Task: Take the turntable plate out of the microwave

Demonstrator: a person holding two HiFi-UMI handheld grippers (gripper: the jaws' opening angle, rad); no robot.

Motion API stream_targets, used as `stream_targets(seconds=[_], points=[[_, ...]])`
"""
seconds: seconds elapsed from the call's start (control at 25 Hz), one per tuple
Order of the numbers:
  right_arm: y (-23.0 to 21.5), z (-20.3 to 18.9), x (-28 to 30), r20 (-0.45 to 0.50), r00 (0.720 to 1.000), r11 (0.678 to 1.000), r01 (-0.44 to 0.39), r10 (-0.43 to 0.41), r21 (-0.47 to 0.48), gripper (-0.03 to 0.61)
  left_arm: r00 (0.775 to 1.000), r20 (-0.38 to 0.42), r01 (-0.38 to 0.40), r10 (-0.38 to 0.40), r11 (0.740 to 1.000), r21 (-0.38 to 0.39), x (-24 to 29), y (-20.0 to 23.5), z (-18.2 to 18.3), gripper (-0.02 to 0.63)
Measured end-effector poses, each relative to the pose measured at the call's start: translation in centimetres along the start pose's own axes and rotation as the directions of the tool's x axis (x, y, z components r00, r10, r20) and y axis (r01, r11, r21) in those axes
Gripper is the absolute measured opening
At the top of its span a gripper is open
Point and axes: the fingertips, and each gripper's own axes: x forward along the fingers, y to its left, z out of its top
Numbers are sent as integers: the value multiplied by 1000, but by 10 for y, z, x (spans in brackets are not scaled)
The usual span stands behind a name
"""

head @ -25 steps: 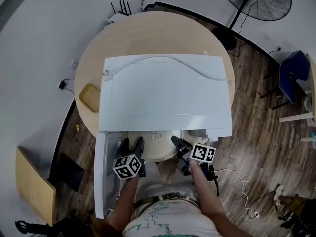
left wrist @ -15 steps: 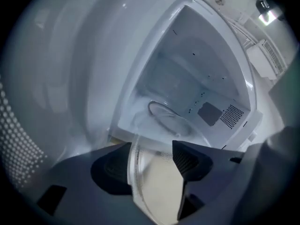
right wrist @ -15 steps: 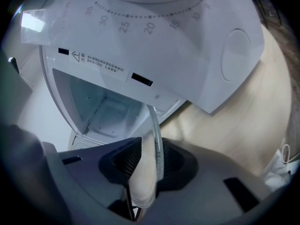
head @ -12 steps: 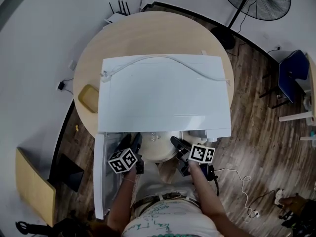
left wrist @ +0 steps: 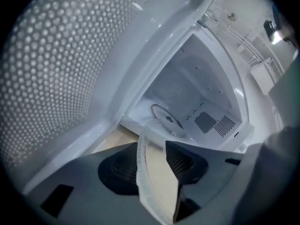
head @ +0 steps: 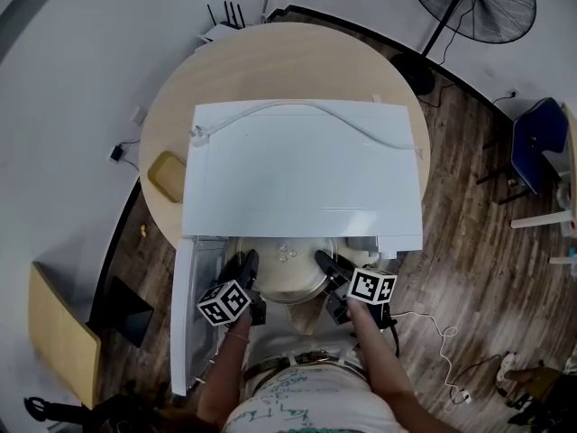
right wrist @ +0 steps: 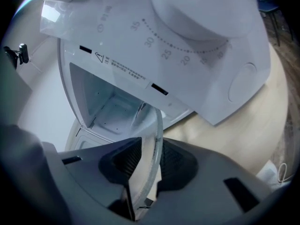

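Note:
The white microwave (head: 302, 170) stands on a round table, its door (head: 185, 314) swung open to the left. The glass turntable plate (head: 287, 273) sticks out of the cavity's front, toward the person. My left gripper (head: 245, 264) holds its left rim; its jaws have just been closing, and in the left gripper view the plate (left wrist: 157, 182) fills the gap between the pads of the left gripper (left wrist: 157, 149). My right gripper (head: 325, 262) is shut on the right rim, with the plate's edge (right wrist: 158, 125) running between its pads (right wrist: 176, 161). A roller ring (left wrist: 165, 116) lies on the cavity floor.
The round wooden table (head: 270, 61) carries a yellow object (head: 167, 177) left of the microwave. A white cable (head: 361, 129) lies on the microwave's top. A floor fan (head: 469, 3) and a blue chair (head: 532, 142) stand to the right, and a wooden board (head: 59, 341) stands at lower left.
The plate has come further out of the microwave toward the person. The left gripper has rolled and its jaws have closed onto the plate's left rim. The right gripper has barely moved.

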Motion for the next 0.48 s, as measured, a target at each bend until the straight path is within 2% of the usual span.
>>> stream_targets(seconds=[0.48], points=[[10,1,-18,-17,999,999,-34,33,-35,89,999,49,-3,5,999,-39,-27,-13,-6,164]])
